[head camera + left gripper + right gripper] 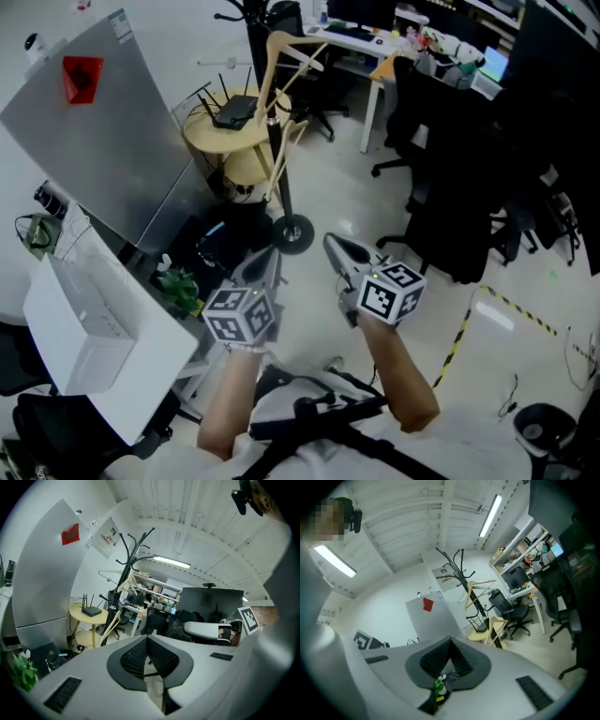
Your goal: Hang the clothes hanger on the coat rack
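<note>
The black coat rack (274,131) stands on a round base beside a yellow round table (211,141). A wooden hanger (286,52) hangs high on the rack, and a second wooden hanger (281,155) leans lower against the pole. My left gripper (267,258) and right gripper (336,246) are low in front of the rack, well short of it, both shut with nothing between the pads. In the left gripper view the rack (131,555) rises beyond my left gripper (147,641), with the upper hanger (133,581) on it. The right gripper view shows the rack (457,566) and hanger (476,592) past my right gripper (451,644).
A grey panel with a red sticker (94,141) leans at the left, above a white box (84,319) and a green plant (178,286). A router (234,111) sits on the yellow table. Black office chairs (450,187) and a white desk (370,56) crowd the right.
</note>
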Demonstrator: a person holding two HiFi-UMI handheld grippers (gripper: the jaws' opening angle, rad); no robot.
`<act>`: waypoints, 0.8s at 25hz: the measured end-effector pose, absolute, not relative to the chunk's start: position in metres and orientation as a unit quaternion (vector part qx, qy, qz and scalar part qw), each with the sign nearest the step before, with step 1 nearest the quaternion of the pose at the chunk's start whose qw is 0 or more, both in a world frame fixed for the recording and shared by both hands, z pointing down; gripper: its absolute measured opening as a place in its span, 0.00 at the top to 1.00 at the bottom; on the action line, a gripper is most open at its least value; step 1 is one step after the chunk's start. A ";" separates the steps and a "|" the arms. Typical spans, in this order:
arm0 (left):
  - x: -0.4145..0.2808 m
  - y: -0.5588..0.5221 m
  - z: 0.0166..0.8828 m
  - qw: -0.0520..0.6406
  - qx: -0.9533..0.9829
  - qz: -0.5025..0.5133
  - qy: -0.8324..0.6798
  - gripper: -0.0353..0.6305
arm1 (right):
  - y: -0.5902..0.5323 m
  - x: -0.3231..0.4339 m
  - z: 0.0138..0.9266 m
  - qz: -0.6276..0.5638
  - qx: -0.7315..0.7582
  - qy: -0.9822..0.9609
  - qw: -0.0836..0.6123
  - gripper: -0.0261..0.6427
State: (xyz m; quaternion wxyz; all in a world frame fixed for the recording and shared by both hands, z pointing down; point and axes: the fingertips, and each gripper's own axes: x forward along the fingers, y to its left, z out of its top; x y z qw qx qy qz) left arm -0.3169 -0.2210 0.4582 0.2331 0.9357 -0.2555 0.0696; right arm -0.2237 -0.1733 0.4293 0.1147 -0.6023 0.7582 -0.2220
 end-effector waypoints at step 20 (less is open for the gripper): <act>-0.342 -0.236 0.457 0.265 0.943 0.061 -0.193 0.96 | -0.195 -0.276 0.437 -0.219 -0.639 0.732 0.088 0.97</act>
